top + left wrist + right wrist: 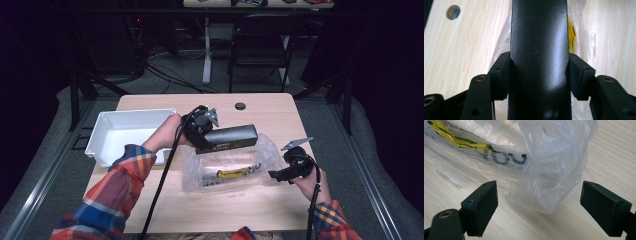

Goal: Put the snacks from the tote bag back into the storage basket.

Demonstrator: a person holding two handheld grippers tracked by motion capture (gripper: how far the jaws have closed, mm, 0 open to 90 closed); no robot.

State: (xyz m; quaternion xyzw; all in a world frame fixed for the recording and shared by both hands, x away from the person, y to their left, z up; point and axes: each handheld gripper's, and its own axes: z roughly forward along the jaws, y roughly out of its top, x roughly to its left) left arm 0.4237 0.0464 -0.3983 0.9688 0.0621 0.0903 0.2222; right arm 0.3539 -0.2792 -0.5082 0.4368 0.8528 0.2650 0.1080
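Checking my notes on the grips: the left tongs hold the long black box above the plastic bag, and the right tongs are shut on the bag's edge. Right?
Not quite. The right tongs are open, straddling the plastic bag edge without pinching it, as the right gripper view shows. The left tongs do clamp the black box.

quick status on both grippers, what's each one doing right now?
Left gripper: closed on the black box, held above the plastic bag.
Right gripper: open, fingers either side of the bag's end, holding nothing.

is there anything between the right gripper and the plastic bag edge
Nothing visible does. The right gripper is open, and the crumpled end of the plastic bag lies on bare table just ahead of its spread jaws.
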